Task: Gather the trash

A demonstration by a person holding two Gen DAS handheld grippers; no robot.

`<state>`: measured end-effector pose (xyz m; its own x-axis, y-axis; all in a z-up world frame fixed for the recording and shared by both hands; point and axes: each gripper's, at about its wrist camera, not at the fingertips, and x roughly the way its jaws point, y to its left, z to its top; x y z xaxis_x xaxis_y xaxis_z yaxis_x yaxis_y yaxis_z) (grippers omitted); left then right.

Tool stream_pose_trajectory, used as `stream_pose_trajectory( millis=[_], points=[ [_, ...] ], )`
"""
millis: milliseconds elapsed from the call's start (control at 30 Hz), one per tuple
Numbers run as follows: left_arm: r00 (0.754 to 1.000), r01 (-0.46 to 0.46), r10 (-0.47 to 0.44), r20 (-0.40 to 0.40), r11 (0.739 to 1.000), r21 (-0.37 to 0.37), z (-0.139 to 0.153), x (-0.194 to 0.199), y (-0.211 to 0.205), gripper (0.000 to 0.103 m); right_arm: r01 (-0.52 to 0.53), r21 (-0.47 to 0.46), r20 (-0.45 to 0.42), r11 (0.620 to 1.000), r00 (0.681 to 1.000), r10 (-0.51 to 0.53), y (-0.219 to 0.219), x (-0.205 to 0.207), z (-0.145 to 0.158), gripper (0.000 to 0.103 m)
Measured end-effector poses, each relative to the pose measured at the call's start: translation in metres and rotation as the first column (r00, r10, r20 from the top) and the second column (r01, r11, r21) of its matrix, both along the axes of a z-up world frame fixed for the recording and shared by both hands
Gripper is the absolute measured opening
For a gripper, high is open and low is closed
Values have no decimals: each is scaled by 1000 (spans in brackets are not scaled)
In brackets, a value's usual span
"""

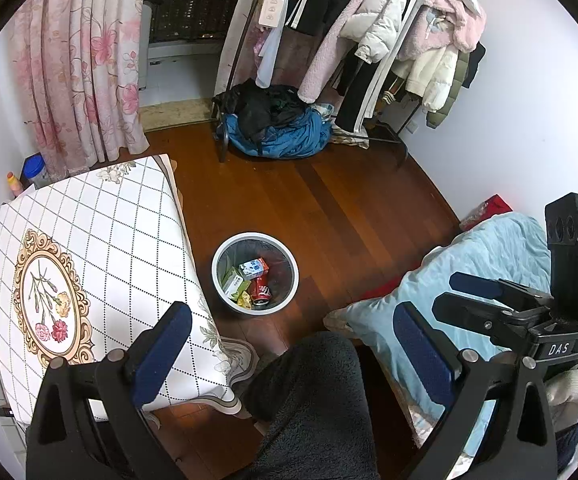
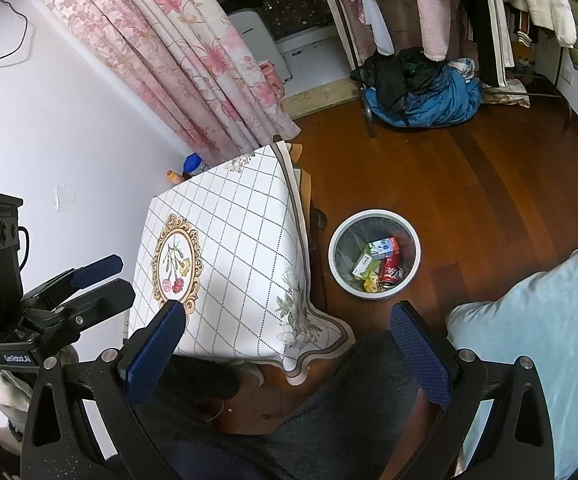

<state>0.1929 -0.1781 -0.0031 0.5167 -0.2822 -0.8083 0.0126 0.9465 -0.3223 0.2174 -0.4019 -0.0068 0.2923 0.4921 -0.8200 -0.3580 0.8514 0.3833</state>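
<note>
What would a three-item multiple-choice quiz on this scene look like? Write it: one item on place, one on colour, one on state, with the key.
1. Where does the trash bin stand?
A. On the table
B. On the wooden floor beside the table
C. On the bed

2. What colour is the can in the bin?
A. Red
B. Blue
C. Silver

3. How are the fingers of the left gripper and right gripper?
A. Both shut on trash
B. One open, one shut
C. Both open and empty

Key:
1 B: the bin sits on the floor next to the table with the checked cloth.
2 A: the can lies red among a milk carton and a green box.
3 C: in each wrist view the blue pads stand wide apart with nothing between them.
</note>
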Motion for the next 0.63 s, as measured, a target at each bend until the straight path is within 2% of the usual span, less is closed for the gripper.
stream_pose_trajectory(
  millis=[633],
  points=[
    [1000, 1, -1, -7, 1000, -6, -1, 1, -4, 103, -1, -1, -8, 1000, 1000, 1, -1, 1, 1, 103]
  ],
)
